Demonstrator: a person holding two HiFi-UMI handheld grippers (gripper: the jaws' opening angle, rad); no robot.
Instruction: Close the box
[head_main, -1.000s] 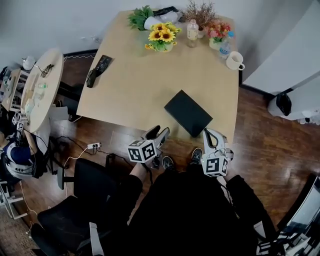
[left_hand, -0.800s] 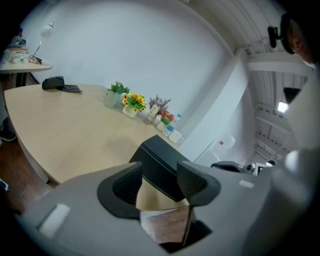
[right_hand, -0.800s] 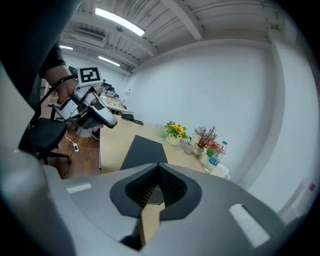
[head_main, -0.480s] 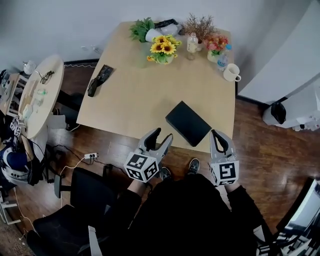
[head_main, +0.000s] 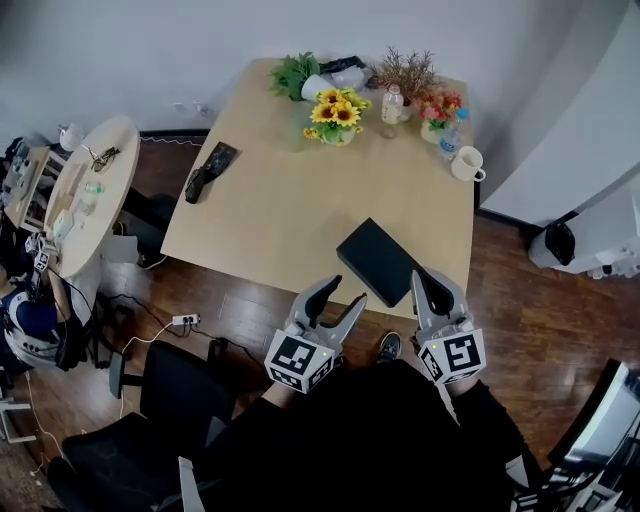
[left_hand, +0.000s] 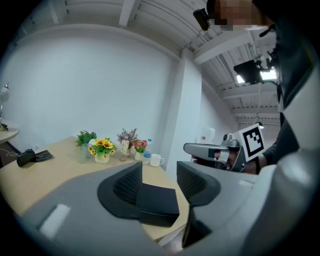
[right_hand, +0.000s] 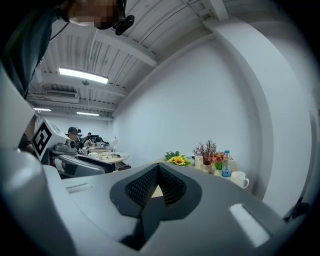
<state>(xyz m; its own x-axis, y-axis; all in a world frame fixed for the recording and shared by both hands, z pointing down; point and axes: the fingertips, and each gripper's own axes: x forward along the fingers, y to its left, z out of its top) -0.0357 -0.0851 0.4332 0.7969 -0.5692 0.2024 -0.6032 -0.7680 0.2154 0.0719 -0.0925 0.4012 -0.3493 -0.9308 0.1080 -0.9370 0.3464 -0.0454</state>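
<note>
**Both grippers off the box, approach not started**

The box (head_main: 380, 260) is flat, black and lies on the table (head_main: 280, 200) near the front edge. It sits right of centre and is turned diagonally, with one corner close to the edge. From the head view the lid looks down. I can't tell whether it is fully seated or whether a seam is still lifted.

Your left gripper (head_main: 340, 296) has its jaws spread with nothing between the pads. Its own view shows the box beyond the gap, not in it. Your right gripper (head_main: 428, 282) has its jaws clenched together on nothing. Both hang just off the near table edge, close to the box but apart from it.

How to do it well, as a judgement:
- Come over the box from above rather than from the front, because it sits close to the edge and could slide.
- Steady the near side wall with the spread left jaws.
- Use the clenched right tips as a blunt presser on the lid top.
- Press straight down and work along the edges, not only the middle.
- Don't drag the box toward yourself.
- The sunflowers (head_main: 336, 108) and the mug (head_main: 465, 163) are well apart at the far side, so they are no collision worry.
</note>
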